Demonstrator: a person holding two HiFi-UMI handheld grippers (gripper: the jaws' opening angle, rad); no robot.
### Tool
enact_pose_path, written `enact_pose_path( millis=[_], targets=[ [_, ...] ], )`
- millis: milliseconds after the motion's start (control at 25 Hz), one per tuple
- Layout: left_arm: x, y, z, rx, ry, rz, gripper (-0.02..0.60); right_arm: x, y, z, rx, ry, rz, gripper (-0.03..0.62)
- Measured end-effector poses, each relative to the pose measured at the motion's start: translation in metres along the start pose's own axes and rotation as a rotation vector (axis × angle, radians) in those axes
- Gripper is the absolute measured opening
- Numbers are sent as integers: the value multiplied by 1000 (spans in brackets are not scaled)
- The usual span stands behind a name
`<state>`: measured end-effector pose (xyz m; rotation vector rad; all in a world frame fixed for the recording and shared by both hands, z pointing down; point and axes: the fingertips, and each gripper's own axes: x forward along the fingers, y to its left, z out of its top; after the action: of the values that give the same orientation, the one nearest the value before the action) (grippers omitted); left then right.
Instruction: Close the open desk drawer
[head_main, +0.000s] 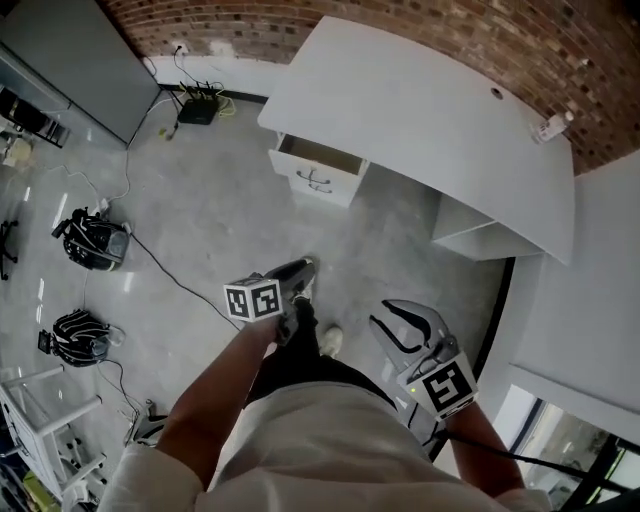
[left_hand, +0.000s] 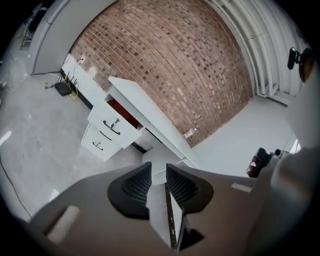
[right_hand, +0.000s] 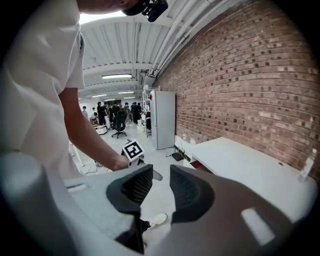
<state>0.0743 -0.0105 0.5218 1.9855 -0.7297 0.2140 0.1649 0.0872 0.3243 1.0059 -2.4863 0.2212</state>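
The white desk (head_main: 430, 120) stands against the brick wall, and its top drawer (head_main: 317, 166) on the left pedestal is pulled out. In the left gripper view the drawer (left_hand: 114, 120) shows a dark handle and a red-brown inside, with two shut drawers below it. My left gripper (head_main: 300, 268) (left_hand: 158, 172) hangs over the floor well short of the drawer, jaws a narrow gap apart and holding nothing. To its right and nearer me, my right gripper (head_main: 395, 312) (right_hand: 161, 175) is also slightly open and holding nothing. The desk (right_hand: 245, 167) lies to its right.
A router with cables (head_main: 198, 106) sits by the wall left of the desk. Two dark bags (head_main: 95, 243) (head_main: 78, 337) and a long cable lie on the floor at left. A bottle (head_main: 552, 126) stands on the desk. Several people (right_hand: 107, 112) stand far back.
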Motion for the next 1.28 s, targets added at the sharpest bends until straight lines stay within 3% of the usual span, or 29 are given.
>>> enact_pose_path(
  millis=[120,480,680,1040,1280],
  targets=[
    [35,45,22,-32,-17,26,78,35,-27,-6,22,35,10,95],
    [147,160,90,-260,-109,-15,77,171,-99,-37,49,183,83,95],
    [185,221,98,-354,-135,15,77,228,-128,-51,74,237,87,28],
    [227,280,121,-479,-198,12,72,292,-156,-72,110,294,111,3],
    [244,297,125,-524,-212,-13,71,312,-161,-82,109,315,129,3]
  ],
)
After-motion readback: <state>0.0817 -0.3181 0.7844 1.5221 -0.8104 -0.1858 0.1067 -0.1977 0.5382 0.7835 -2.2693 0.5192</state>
